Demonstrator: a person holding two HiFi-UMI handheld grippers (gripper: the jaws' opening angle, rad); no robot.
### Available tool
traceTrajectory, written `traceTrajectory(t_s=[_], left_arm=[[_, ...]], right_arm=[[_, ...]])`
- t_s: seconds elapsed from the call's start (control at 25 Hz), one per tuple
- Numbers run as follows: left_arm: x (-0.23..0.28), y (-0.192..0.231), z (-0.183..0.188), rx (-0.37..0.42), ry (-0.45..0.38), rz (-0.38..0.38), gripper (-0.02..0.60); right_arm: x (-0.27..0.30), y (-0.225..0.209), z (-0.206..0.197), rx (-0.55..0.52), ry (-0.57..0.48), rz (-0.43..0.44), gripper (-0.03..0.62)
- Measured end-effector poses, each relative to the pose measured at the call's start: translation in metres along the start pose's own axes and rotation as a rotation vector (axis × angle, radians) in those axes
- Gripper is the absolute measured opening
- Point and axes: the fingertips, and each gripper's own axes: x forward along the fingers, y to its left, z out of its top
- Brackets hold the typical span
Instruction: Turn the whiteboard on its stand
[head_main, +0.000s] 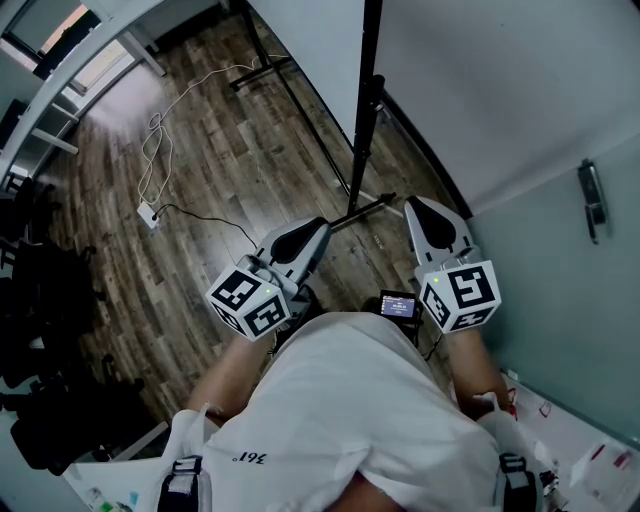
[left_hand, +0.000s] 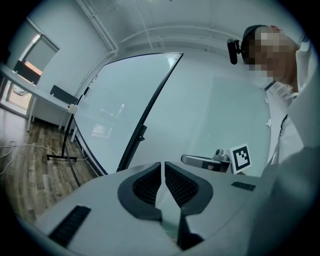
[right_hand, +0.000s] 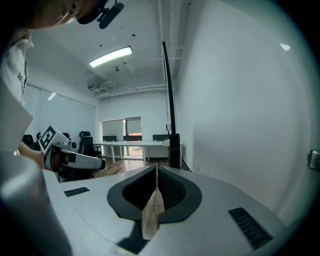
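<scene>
We are looking down on a dark wood-plank floor (head_main: 200, 130), where a white cable (head_main: 205, 82) is trailing in loops to a small white plug block (head_main: 148, 214). Black office chairs (head_main: 40, 290) are crowding the left edge, and a white desk (head_main: 60, 90) is standing toward the far corner. To the right we are facing a pale wall (head_main: 560, 250) carrying a metal handle (head_main: 592, 200). Overhead a strip light (right_hand: 111, 56) is glowing, and daylight is coming through far windows (right_hand: 122, 127) behind a long table (right_hand: 125, 145).
</scene>
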Motion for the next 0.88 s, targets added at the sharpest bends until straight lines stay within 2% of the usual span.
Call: traceTrajectory(t_s=[0.64, 0.88], left_arm=[[0.0, -0.006, -0.016, -0.005, 0.031, -0.011, 0.031], [-0.002, -0.003, -0.015, -0.021, 0.033, 0.007, 0.031]], right_arm=[[-0.008, 0.0, -0.018, -0.032, 0.039, -0.017, 0.025], [-0.006, 0.001, -0.018, -0.03, 0.039, -0.02, 0.025]])
